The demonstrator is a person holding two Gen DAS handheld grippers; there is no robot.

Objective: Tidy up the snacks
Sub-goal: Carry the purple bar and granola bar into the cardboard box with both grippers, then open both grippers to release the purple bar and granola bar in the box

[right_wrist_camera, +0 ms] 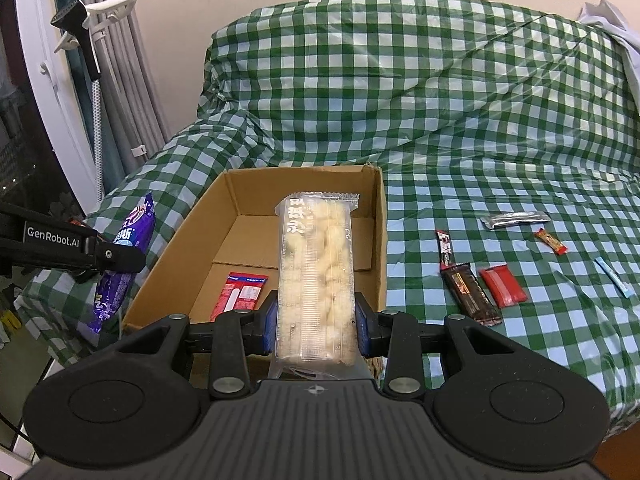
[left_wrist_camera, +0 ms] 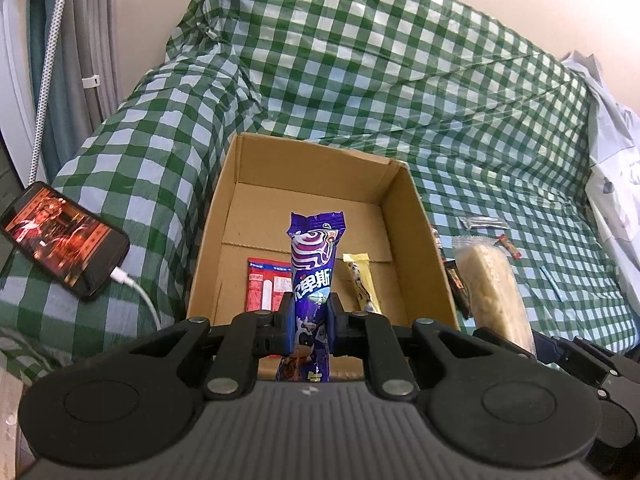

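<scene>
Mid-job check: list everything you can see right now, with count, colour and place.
box: 1, brown cardboard, open, on the checked cloth
red packet: 1, red and white, flat on the box floor
yellow bar: 1, yellow ends, in the box
loose snacks: 6 on the cloth right of the box: silver, small red-orange, thin red-black, dark brown, red pouch, blue stick
cloth: 1, green-white check
phone: 1, black, screen lit, left of the box, white cable plugged in
left gripper: shut on purple wafer pack
right gripper: shut on clear rice-cake pack
</scene>
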